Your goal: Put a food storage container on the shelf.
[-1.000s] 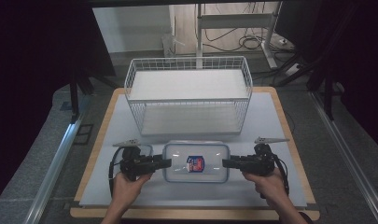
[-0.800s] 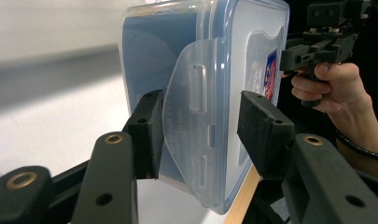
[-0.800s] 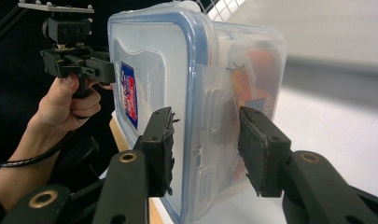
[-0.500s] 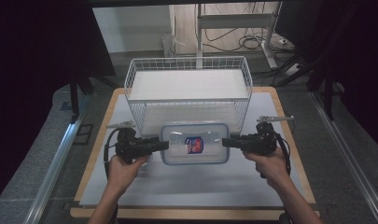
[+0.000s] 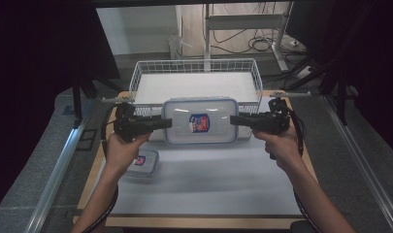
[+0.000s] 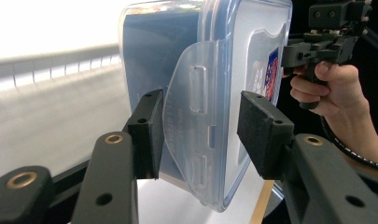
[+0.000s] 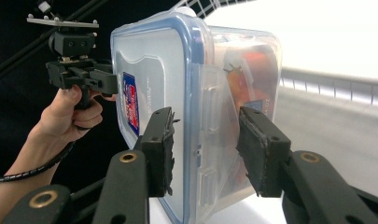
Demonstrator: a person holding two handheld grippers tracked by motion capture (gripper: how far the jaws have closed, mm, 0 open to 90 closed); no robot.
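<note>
High view: my left hand-held gripper (image 5: 157, 124) and right hand-held gripper (image 5: 240, 120) carry the clear lidded container (image 5: 200, 120) between them, one at each short end, level, off the tabletop (image 5: 208, 179), at the near rim of the wire basket (image 5: 196, 65). Two-sided hold likely keeps it from tipping. Basket looks empty. A small lidded box (image 5: 144, 162) sits on the tabletop under my left wrist.

Left gripper view: jaws partly open around the latch flap (image 6: 191, 135); one pad touches, the other stands off. Firm grip? Cannot tell.

Right gripper view: jaws straddle the opposite flap, small gaps visible. Something orange inside (image 7: 245, 79); unidentifiable.
</note>
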